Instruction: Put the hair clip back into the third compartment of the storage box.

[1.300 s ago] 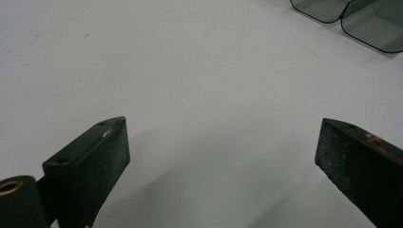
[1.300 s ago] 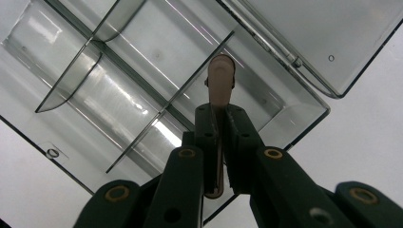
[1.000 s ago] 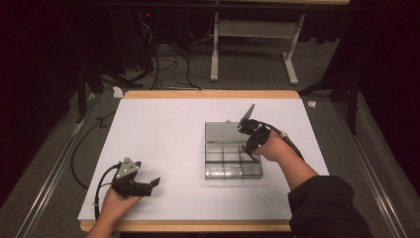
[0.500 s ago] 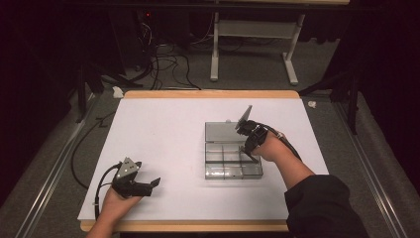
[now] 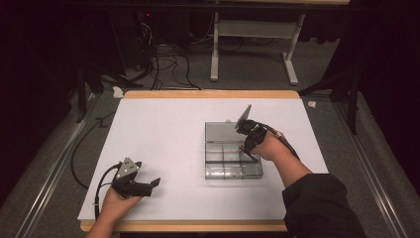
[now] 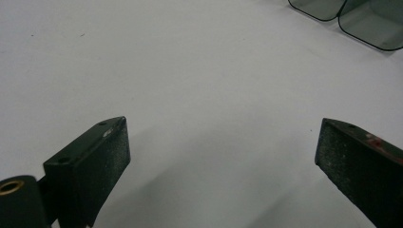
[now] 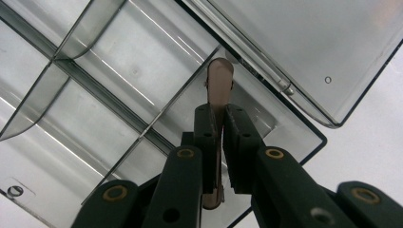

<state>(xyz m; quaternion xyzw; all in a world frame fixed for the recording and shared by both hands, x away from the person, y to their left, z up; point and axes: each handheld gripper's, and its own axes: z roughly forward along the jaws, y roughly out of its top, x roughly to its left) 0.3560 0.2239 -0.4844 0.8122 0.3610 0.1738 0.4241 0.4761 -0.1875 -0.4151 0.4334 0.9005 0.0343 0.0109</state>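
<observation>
1. A thin, translucent brown divider point(image 7: 219, 90) stands on edge between the jaws of the right tongs point(image 7: 218, 128), which are closed tight on it; its rounded end sticks out past the jaw tips.
2. The divider hangs over a clear box point(image 5: 233, 159) split into compartments by ribs. In the right gripper view its far end sits above the compartment nearest the hinge, by a corner of the box; whether it touches the floor of the box I cannot tell.
3. The box lid point(image 7: 304, 47) lies flat and open just beyond the divider's tip, joined to the box along a hinge line.
4. In the high view the right tongs point(image 5: 246, 144) point down into the right side of the box, with the hand point(image 5: 267, 146) behind them and a grey plate sticking up above.
5. The left tongs point(image 5: 148, 184) are well apart from the box, low over the near left part of the white bench point(image 5: 163, 134).
6. In the left gripper view the left tongs point(image 6: 222, 152) gape wide with nothing between them, bare bench under them, and two rounded corners of the box point(image 6: 366, 19) far ahead to the upper right.
</observation>
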